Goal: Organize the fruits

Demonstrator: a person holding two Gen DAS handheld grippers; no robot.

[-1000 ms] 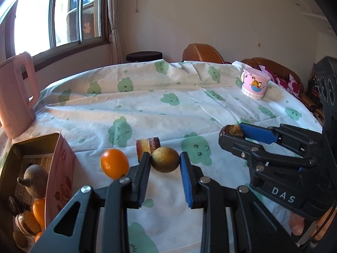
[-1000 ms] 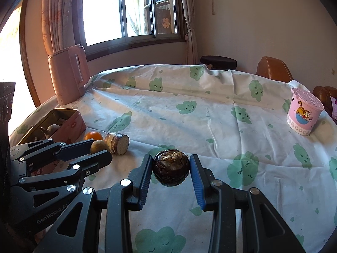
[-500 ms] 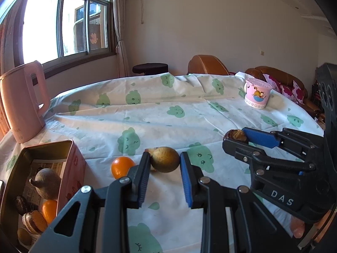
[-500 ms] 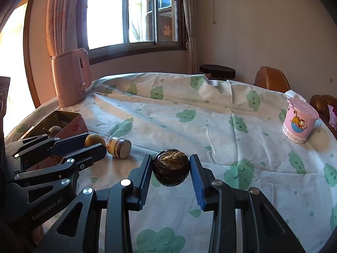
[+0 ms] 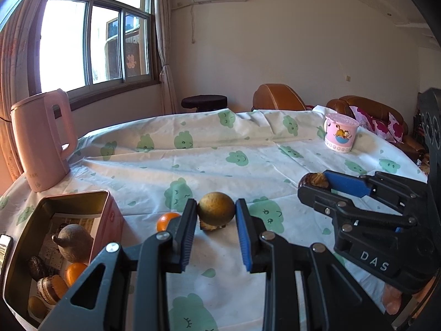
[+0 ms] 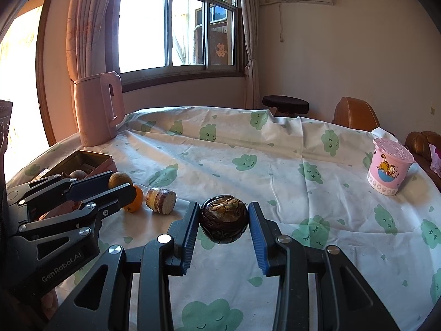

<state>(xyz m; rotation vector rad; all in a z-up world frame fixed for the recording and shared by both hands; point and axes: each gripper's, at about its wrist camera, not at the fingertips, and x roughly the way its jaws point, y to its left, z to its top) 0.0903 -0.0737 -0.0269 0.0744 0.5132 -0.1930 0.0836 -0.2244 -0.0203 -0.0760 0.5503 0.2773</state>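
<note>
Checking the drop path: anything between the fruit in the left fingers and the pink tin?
Nothing visible blocks it. The left gripper holds the brown-yellow fruit above the cloth; the pink tin sits open-topped to its left. The orange lies on the cloth between them, lower than the held fruit.

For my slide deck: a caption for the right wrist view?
Right hand-held gripper grips a dark fruit above the tablecloth.

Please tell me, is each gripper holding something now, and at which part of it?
Left gripper pinches the brownish-yellow round fruit at its two opposite sides. Right gripper pinches the dark wrinkled fruit likewise, across its middle.
</note>
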